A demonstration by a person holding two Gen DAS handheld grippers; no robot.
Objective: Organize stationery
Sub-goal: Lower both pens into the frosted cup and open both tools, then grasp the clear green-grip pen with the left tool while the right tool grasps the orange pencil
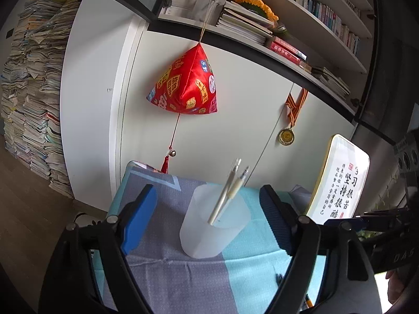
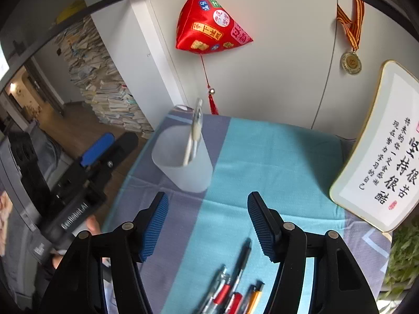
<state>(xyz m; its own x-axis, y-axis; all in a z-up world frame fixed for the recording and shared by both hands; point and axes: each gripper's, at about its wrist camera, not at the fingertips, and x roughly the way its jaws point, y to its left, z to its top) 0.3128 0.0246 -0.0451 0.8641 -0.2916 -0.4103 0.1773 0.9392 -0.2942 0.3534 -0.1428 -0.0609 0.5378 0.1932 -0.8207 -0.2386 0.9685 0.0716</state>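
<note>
A frosted white pen cup stands on the blue and grey cloth with two pale pens leaning in it. My left gripper is open, its blue pads either side of the cup without touching. In the right wrist view the cup stands at the table's left edge. My right gripper is open and empty above several loose pens lying near the front edge. The left gripper shows at the left there.
A framed calligraphy board leans at the right side of the table. A red hanging ornament and a medal hang on the white cabinet behind. Stacks of books stand on the floor at left. A plant is at far right.
</note>
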